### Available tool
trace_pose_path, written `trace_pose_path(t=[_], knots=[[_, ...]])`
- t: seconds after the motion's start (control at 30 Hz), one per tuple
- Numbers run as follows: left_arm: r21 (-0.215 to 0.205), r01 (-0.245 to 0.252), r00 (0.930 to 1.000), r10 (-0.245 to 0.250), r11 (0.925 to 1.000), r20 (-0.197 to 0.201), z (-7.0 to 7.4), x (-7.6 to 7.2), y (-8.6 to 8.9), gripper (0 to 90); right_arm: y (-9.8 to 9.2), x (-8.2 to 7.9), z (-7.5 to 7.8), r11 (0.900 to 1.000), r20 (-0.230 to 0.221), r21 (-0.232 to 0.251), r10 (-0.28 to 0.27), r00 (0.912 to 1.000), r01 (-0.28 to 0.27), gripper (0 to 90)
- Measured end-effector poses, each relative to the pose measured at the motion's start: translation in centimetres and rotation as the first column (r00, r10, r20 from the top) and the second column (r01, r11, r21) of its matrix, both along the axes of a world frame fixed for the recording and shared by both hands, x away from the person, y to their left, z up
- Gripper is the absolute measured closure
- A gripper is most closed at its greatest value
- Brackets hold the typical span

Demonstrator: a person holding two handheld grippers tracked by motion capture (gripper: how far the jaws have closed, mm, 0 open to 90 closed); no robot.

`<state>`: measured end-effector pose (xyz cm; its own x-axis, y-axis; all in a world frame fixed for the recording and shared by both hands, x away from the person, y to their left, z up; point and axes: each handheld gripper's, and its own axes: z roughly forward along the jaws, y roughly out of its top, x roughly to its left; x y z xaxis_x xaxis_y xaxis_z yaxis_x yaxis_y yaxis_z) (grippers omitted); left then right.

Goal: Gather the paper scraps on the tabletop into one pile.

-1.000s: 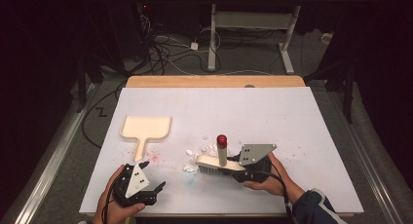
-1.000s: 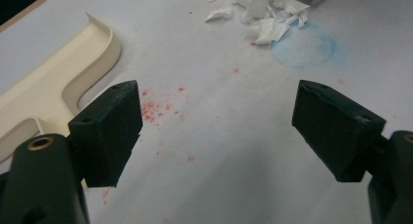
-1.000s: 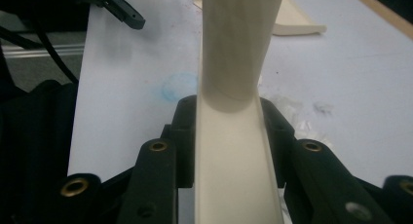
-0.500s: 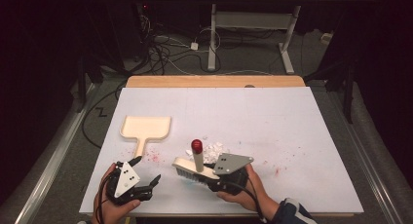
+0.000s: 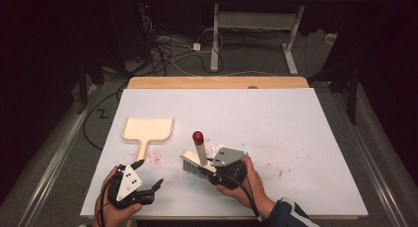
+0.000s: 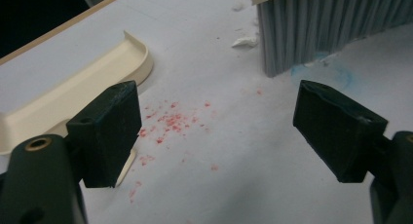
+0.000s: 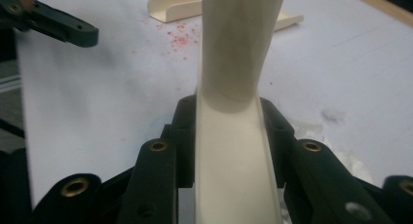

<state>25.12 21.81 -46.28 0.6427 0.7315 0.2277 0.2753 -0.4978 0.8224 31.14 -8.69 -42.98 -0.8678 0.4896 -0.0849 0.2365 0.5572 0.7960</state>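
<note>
Light falls from above onto my table (image 5: 296, 138) — bright white, while the room around it is nearly black. My brush (image 7: 234, 63) blurs close to the right gripper's lens — soft shadow beside it, mild haze throughout.

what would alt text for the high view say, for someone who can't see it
Seen from above, a person's right gripper is shut on a cream hand brush with a red-tipped handle, bristles on a white table. The left gripper rests open near the front edge, below a cream dustpan, with red crumbs scattered between them.
</note>
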Motion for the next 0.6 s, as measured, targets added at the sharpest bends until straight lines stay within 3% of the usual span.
trace_pose_path(t=[0.1, 0.2, 0.37, 0.47, 0.6], knots=[[0.009, 0.003, 1.0000, -0.003, 1.0000, -0.001, 0.0, 0.1, -0.2, 17.1, -0.8, -0.3, 0.9, 1.000, 0.019, 0.007, -0.009, 0.9998, 0.008, 68.3], [0.012, 0.008, 1.0000, -0.008, 0.9999, -0.003, 0.0, 0.0, -0.2, 17.1, -1.9, -0.6, 2.5, 0.998, 0.026, 0.055, 0.005, 0.9996, -0.007, 68.3], [0.011, 0.012, 0.9999, -0.012, 0.9999, -0.009, -0.1, 0.1, -0.3, 17.1, -4.1, -0.5, 5.4, 0.991, 0.059, 0.131, -0.019, 0.9981, 0.011, 68.3], [0.014, 0.014, 0.9999, -0.014, 0.9998, -0.010, -0.1, 0.2, -0.3, 17.1, -5.0, -0.2, 6.3, 0.987, 0.083, 0.154, -0.050, 0.9953, 0.037, 68.3], [0.015, 0.016, 0.9998, -0.016, 0.9998, -0.015, -0.1, 0.2, -0.3, 17.1, -5.7, 0.8, 6.9, 0.987, 0.115, 0.149, -0.082, 0.9900, 0.065, 68.2]])
